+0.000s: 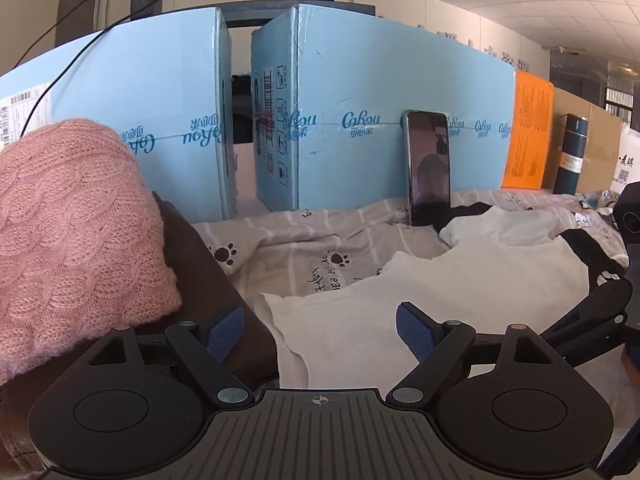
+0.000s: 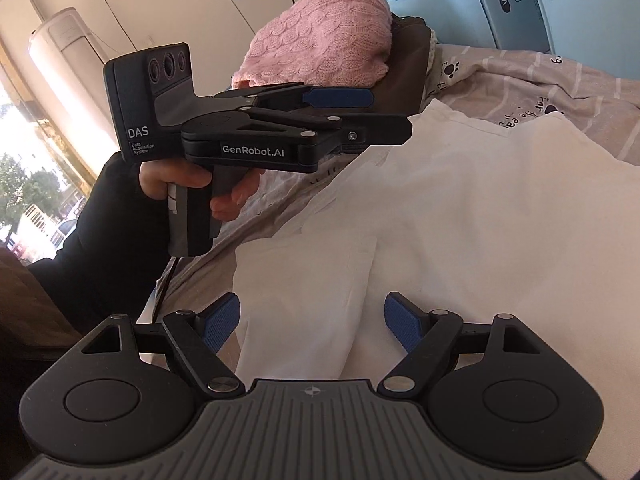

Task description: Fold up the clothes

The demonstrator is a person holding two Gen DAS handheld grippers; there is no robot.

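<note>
Folding has not started on the white shirt (image 2: 460,216), which lies spread and rumpled on the paw-print sheet (image 1: 320,248), filling the 12 to 3 o'clock side of the right wrist view and the 1 to 4 o'clock part of the left wrist view. Left gripper (image 1: 316,332) hovers with fingers wide apart and nothing between them, over the shirt's left edge next to the brown garment (image 1: 224,296). Right gripper (image 2: 314,320) is also spread wide and empty, just above a loose flap of the shirt at 6 o'clock. Main risk, as I judge it: the shirt is thin and already doubled near the hem, so a pinch may catch only the top layer or drag the sheet up with it, leaving a crooked fold. The left fingers sit close to the brown garment, so they may grab it by mistake or nudge the stack, where the pink sweater (image 1: 68,232) sits on top at 9 o'clock. A wide swing toward 12 o'clock could tip the phone (image 1: 428,168) leaning on the blue boxes (image 1: 384,96). Counts: two grippers, one white shirt, one pink sweater, one brown garment, one phone, two blue boxes, one orange box (image 1: 528,136), one dark bottle (image 1: 571,152).
</note>
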